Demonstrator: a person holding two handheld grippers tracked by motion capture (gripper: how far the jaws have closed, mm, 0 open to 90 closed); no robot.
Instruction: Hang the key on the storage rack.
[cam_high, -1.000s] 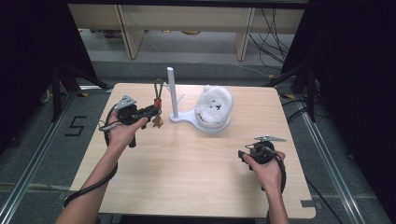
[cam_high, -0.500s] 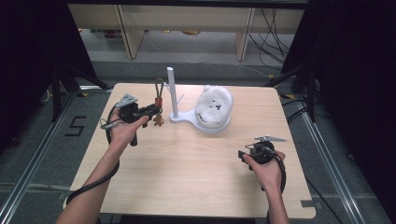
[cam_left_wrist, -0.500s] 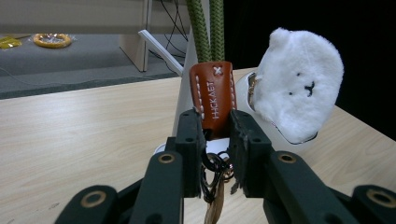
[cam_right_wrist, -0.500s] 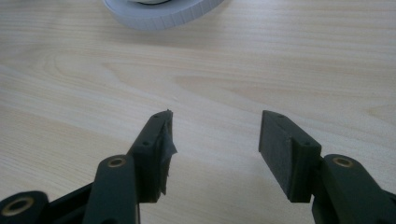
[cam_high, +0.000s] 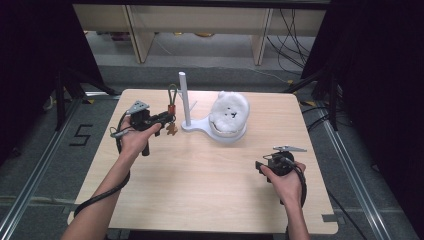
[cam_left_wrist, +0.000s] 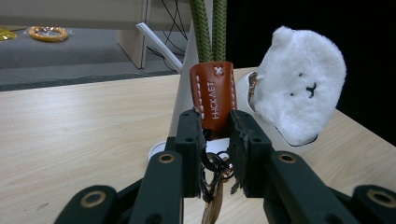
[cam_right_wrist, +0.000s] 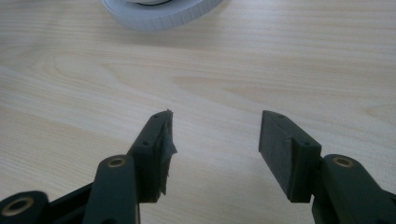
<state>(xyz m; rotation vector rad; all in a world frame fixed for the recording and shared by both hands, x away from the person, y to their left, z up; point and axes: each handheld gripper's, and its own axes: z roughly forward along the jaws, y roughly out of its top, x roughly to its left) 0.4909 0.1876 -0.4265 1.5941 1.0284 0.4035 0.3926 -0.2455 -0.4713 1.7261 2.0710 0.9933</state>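
Our left gripper (cam_high: 167, 118) is clamped on a keychain (cam_left_wrist: 213, 95), its jaws pinching the brown leather tab just above the metal rings (cam_left_wrist: 211, 170). Our right gripper (cam_right_wrist: 215, 135) rests low over the near right part of the table, its jaws spread wide with nothing between them.

The wooden table (cam_high: 200, 185) is the biggest thing before us. On its far middle sits a white stand (cam_high: 189, 125) with an upright post (cam_high: 183, 95) and a round dish, and a fluffy white bear-faced pouch (cam_high: 229, 112) lies in that dish. We hold the keychain just left of the post, raised off the table, its green cord loop (cam_high: 172, 93) standing up and a small brown charm (cam_high: 171, 129) hanging below the jaws.
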